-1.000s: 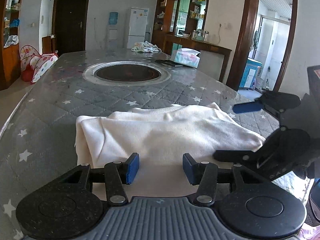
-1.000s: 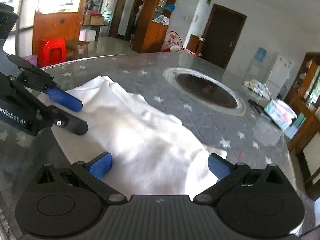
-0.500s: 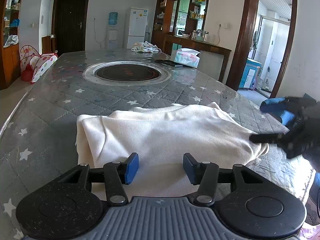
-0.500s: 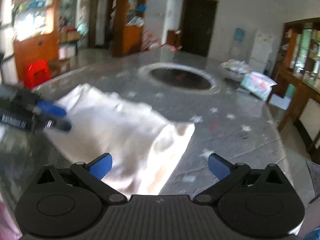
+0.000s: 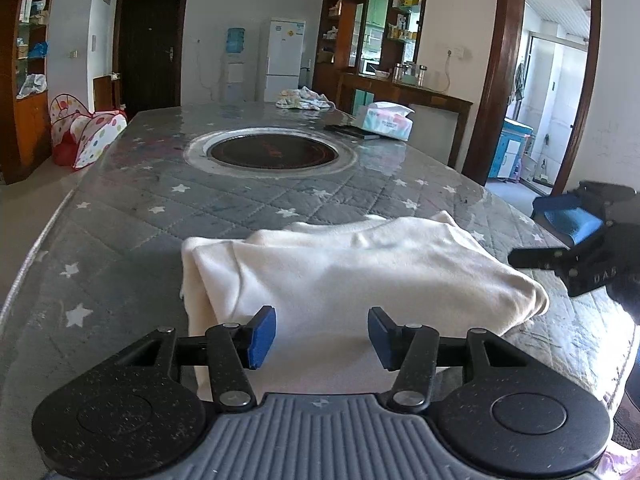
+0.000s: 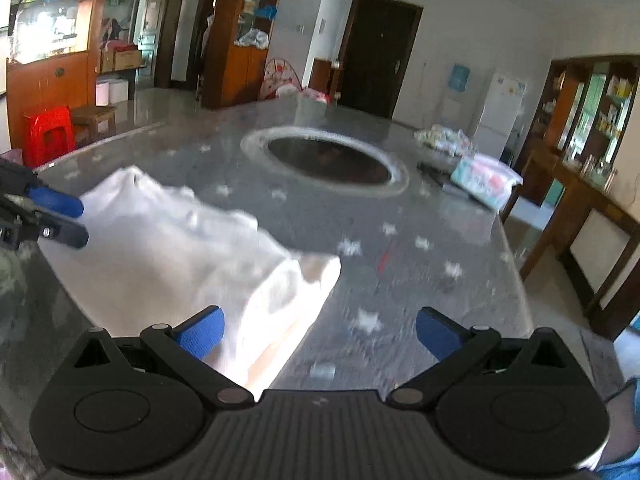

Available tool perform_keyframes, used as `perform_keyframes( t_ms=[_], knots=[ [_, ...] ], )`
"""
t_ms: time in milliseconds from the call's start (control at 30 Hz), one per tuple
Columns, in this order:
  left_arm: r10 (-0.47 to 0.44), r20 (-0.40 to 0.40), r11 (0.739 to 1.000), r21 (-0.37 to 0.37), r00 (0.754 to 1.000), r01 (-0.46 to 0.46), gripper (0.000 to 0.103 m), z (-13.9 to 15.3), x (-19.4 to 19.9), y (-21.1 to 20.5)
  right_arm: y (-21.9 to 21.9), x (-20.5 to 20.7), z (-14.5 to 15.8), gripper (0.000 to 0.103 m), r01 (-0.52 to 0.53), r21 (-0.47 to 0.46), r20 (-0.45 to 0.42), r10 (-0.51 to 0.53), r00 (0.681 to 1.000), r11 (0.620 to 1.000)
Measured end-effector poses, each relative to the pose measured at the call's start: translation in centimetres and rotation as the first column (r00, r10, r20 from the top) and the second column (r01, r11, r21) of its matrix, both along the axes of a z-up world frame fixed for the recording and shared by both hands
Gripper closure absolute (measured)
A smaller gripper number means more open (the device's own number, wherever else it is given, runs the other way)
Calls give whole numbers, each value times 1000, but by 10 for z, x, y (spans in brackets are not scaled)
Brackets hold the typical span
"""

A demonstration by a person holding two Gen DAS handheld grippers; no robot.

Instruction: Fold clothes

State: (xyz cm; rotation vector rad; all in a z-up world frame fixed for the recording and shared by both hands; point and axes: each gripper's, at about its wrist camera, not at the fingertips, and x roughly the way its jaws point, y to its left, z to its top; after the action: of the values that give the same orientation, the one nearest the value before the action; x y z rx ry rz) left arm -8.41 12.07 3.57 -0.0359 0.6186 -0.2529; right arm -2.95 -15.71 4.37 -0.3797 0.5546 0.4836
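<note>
Starry table [image 5: 120, 216]: right tongs [image 6: 318, 334] now off white garment [image 5: 360, 276].

cream garment [image 5: 352, 276], grey table cover [image 5: 132, 216] — white stars

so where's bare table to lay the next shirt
Bare quilted table lies left of the folded white garment and between it and the round inset burner. The far right corner is crowded: tissue pack, crumpled cloth.

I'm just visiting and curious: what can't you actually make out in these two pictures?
- Near edge of the white garment: left wrist view, hidden behind the left gripper.
- Right gripper: left wrist view, cut off by the frame edge.
- Tissue pack print: right wrist view, motion blur.
- Shelf items: both views, too small.
</note>
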Motion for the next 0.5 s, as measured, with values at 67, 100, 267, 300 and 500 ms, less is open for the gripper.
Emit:
perform_keyframes(
  t_ms=[67,100,267,300,500],
  knots=[
    [15,-2,1000,1,1000,-15,48,-1,2,2,6,6,0,0,-1,4,9,1,1000,1000],
    [26,-10,1000,-3,1000,-26,48,-3,4,4,9,8,0,0,-2,6,13,2,1000,1000],
    [43,-25,999,-13,999,-44,48,-7,6,10,22,22,-18,0,-10,-40,-32,9,999,999],
    [43,-26,999,-12,999,-43,48,-7,6,11,24,24,-21,0,-15,-59,-37,13,999,998],
    [23,-2,1000,-14,1000,-23,48,6,14,6,28,35,-7,0,0,-46,-1,0,1000,999]
  ],
)
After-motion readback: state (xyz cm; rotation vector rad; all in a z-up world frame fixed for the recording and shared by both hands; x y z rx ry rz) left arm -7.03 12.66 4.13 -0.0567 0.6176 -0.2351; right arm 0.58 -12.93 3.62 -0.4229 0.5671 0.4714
